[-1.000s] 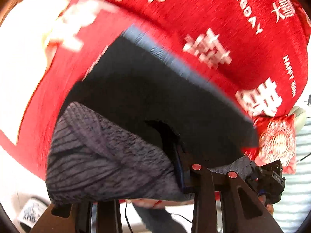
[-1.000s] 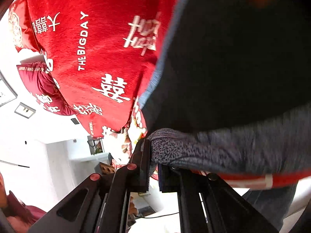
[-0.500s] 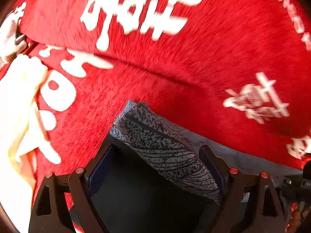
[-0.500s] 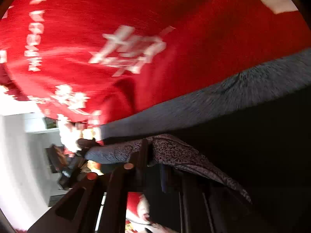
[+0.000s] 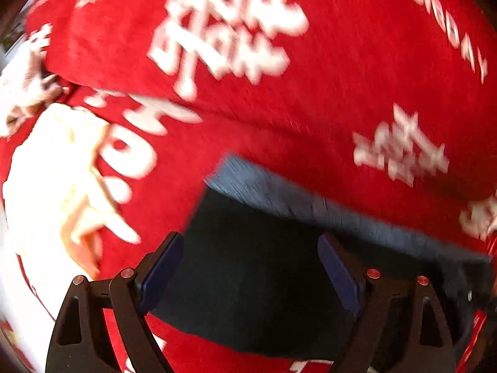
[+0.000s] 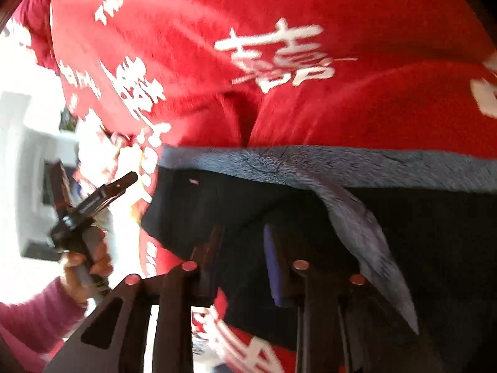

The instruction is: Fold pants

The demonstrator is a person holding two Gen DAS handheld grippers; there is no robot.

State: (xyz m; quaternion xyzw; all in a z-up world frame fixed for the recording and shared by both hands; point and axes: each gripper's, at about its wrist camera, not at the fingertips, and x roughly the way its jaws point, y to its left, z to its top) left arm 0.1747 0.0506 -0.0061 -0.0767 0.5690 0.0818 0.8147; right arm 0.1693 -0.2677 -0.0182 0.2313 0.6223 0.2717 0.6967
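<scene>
The dark pants [image 5: 261,267] lie folded on a red cover, with a grey waistband edge [image 5: 279,192] along their far side. My left gripper [image 5: 251,267] hangs over the pants' left corner, jaws wide open and empty. In the right wrist view the pants [image 6: 419,217] fill the lower right, with a grey fold [image 6: 357,217] running down them. My right gripper [image 6: 242,248] is over the pants' left edge, jaws parted with nothing between them. The left gripper also shows in the right wrist view [image 6: 93,199], held in a hand.
The red cover with white characters [image 5: 310,77] spans the whole surface and bulges behind the pants. A cream cloth [image 5: 52,171] lies at the left. White furniture [image 6: 28,155] stands off the cover's left side.
Both grippers have let go of the grey waistband and opened. The pants now lie flat on the cover, and the left gripper has pulled back from the fold.
</scene>
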